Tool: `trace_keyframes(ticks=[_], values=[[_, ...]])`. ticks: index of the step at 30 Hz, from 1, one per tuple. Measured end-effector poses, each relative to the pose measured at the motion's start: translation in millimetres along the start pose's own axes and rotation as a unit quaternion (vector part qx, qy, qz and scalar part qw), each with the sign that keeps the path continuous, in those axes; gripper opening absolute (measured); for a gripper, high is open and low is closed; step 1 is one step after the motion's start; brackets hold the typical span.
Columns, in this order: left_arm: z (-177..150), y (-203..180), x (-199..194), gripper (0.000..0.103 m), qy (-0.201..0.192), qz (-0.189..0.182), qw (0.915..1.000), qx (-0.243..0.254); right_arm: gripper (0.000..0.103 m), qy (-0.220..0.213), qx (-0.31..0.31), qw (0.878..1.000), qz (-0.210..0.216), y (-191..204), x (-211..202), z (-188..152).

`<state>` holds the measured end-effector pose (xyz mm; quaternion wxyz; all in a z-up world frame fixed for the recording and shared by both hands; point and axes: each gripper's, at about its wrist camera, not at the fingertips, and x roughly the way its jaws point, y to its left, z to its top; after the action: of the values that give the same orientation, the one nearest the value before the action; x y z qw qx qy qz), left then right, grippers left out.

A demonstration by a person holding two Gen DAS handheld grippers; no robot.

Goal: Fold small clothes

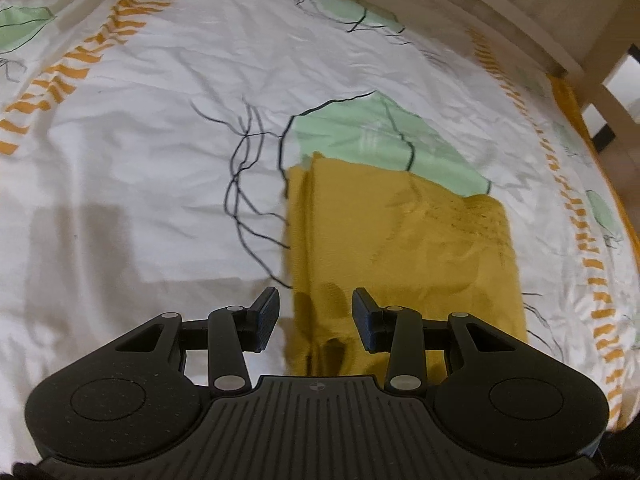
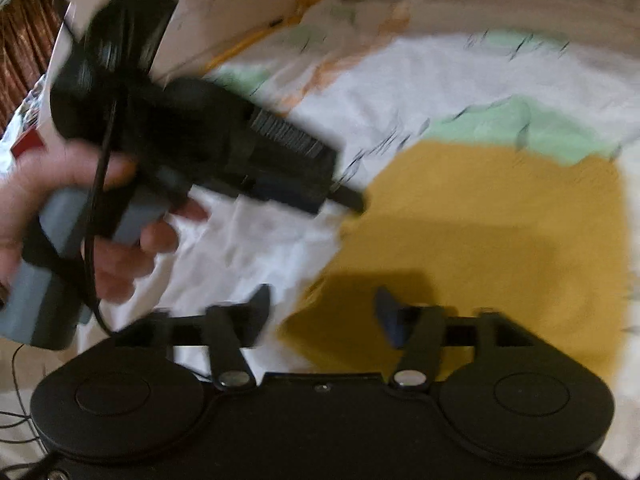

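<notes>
Item: mustard cloth [image 1: 400,248], folded flat on my patterned bedsheet [image 1: 140,160]; left claw [image 1: 315,318] and right claw [image 2: 320,316] hung above its near edge, jaws apart, empty, likely for regrasping.

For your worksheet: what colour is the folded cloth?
Mustard yellow cloth; clearest in the left wrist view.

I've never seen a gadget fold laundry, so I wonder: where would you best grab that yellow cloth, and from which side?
Probably at the near left corner of the yellow cloth, where its layered folded edges run toward the open left gripper. Come in low from the near side, so one finger slides under the stacked edges. The cloth lies flat on the bedsheet, so its middle gives nothing to pinch.
</notes>
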<state>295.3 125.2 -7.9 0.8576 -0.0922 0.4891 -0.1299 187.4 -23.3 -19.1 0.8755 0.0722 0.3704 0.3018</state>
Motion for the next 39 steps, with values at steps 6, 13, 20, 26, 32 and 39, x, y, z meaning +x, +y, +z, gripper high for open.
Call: trace_keyframes(ticks=[6, 13, 20, 26, 32, 39], values=[[-5, 8, 2, 0.040, -0.004, -0.015, 0.9984, -0.054, 0.091, -0.047, 0.052, 0.994, -0.080, -53, -35, 10], [-22, 6, 7, 0.040, 0.015, -0.017, 0.9991, -0.035, 0.096, -0.042, 0.181, 0.978, -0.098, -123, -39, 8], [-40, 9, 10, 0.040, 0.041, -0.020, 0.9981, -0.041, 0.096, -0.022, 0.237, 0.969, -0.062, -155, -23, 1], [-47, 4, 16, 0.046, 0.046, -0.023, 0.9982, -0.030, 0.098, -0.021, 0.240, 0.970, -0.024, -164, -14, 2], [-45, -6, 34, 0.058, 0.059, -0.062, 0.9957, -0.035, 0.101, -0.033, 0.263, 0.964, 0.012, -178, -7, 1], [-39, -18, 48, 0.069, 0.055, -0.088, 0.9939, -0.038, 0.103, -0.040, 0.247, 0.967, 0.044, -182, 5, 6]])
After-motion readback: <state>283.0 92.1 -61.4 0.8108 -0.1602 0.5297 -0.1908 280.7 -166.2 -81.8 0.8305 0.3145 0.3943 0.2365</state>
